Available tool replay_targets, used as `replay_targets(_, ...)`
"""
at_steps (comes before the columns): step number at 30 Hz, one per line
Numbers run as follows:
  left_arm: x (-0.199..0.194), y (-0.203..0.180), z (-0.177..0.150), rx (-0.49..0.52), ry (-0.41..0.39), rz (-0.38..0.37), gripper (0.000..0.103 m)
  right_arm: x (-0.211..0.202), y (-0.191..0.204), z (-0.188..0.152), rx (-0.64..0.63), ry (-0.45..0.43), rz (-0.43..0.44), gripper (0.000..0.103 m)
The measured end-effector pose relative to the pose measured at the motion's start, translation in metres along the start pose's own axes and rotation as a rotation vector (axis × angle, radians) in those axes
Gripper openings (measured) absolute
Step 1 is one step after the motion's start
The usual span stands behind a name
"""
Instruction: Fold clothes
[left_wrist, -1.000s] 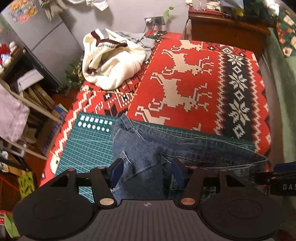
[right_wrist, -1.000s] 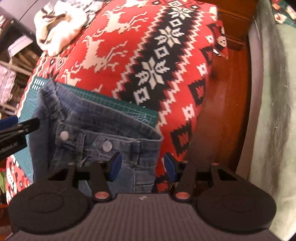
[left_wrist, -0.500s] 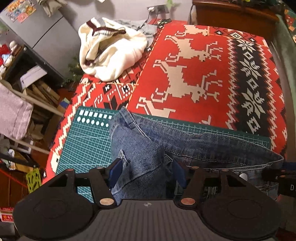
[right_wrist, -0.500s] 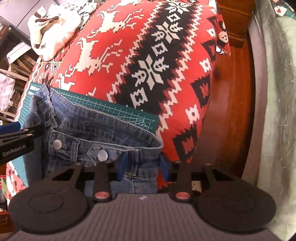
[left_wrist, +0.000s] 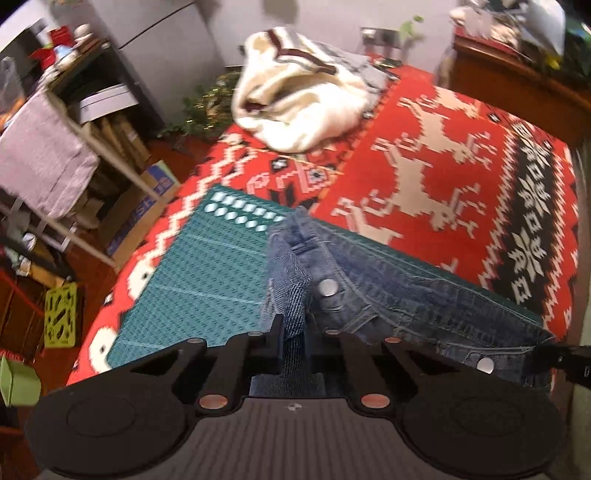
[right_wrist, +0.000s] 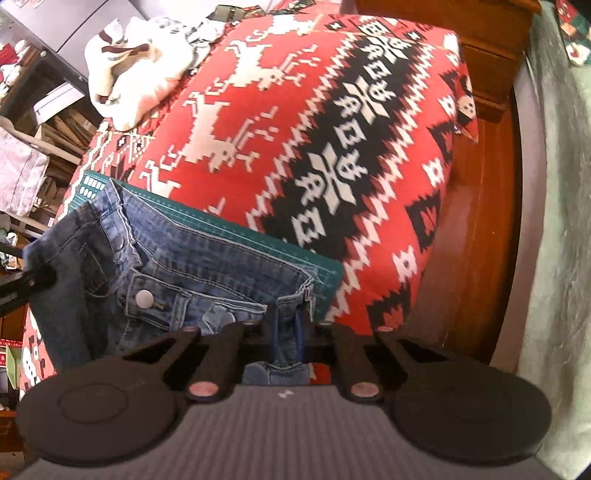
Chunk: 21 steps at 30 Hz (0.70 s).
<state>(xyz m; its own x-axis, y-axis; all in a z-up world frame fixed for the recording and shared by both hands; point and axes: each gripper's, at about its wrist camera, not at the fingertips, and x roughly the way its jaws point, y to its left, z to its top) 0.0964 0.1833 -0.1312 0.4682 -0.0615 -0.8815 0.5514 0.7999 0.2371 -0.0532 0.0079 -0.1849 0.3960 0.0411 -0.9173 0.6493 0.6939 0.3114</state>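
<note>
A pair of blue denim jeans (left_wrist: 388, 291) lies over the near edge of a green cutting mat (left_wrist: 192, 280), waistband toward me. My left gripper (left_wrist: 294, 332) is shut on a fold of denim at the left end of the waistband, beside a metal button (left_wrist: 327, 287). In the right wrist view the jeans (right_wrist: 192, 266) stretch from the mat (right_wrist: 258, 243) toward the left. My right gripper (right_wrist: 287, 332) is shut on the right corner of the waistband. The left gripper's tip (right_wrist: 26, 284) shows at the far left edge.
A red reindeer-pattern blanket (left_wrist: 443, 173) covers the table. A cream sweater (left_wrist: 303, 99) is heaped at the far left corner. Shelves with boxes (left_wrist: 110, 147) stand to the left, a wooden cabinet (left_wrist: 517, 77) behind, and wooden floor (right_wrist: 476, 229) to the right.
Both grippers went from open to shut on the jeans' waistband, the right one first. The waistband has lifted and pulled taut between them.
</note>
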Motion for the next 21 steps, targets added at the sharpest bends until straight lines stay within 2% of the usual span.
replay_targets(6, -0.013, 0.039, -0.015, -0.105, 0.015, 0.047, 0.009, -0.003, 0.025, 0.013, -0.053, -0.026, 0.006, 0.009)
replay_targets(12, -0.021, 0.080, -0.045, -0.213, 0.049, 0.091, 0.009, 0.005, 0.065, 0.030, -0.154, -0.024, 0.014, 0.009)
replay_targets(21, -0.030, 0.126, -0.098, -0.415, 0.136, 0.148, 0.009, 0.031, 0.147, 0.050, -0.353, -0.021, 0.079, 0.009)
